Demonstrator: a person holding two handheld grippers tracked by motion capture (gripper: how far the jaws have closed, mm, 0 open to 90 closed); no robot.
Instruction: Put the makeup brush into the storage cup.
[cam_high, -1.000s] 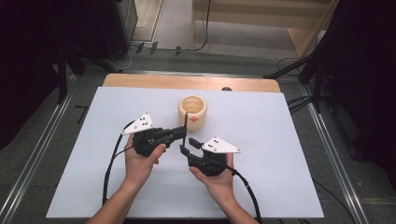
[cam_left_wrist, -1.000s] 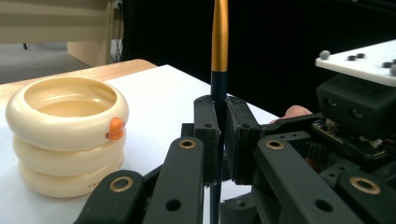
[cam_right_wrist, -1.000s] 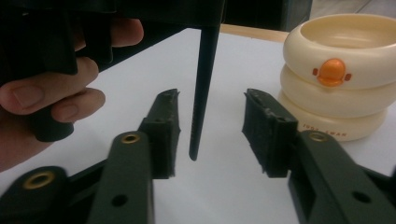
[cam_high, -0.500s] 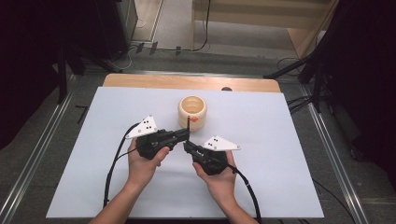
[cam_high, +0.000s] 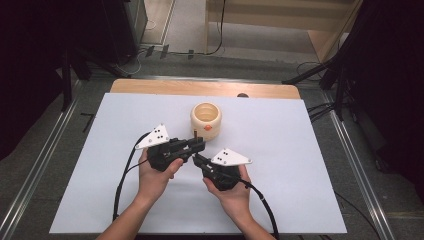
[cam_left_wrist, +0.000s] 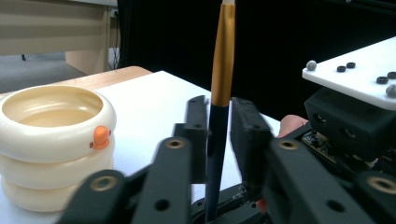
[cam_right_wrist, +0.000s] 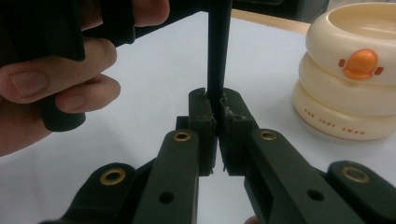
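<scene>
A thin brush (cam_left_wrist: 223, 56) with a dark shaft and a gold ferrule stands upright between the two grippers. My left gripper (cam_left_wrist: 217, 126) is shut on its dark shaft, just under the ferrule. Lower down, my right gripper (cam_right_wrist: 217, 112) is shut on the shaft (cam_right_wrist: 218, 46) near its bottom end. In the high view the left gripper (cam_high: 200, 145) and the right gripper (cam_high: 196, 158) meet tip to tip, in front of a cream ringed cup (cam_high: 206, 119). The brush (cam_high: 194, 134) rises just above them. The cup (cam_right_wrist: 355, 93) bears an orange duck bill.
A white sheet (cam_high: 300, 150) covers the table, with a wooden edge (cam_high: 200, 88) at the back. The cup (cam_left_wrist: 51, 140) stands close beyond the gripper tips. The person's left hand (cam_right_wrist: 56, 79) is close beside the right jaws. Metal rails and cables lie on the floor around the table.
The right gripper's jaws have closed on the brush's lower end, and its tip has edged slightly toward the left gripper. The left gripper keeps the brush where it was.
</scene>
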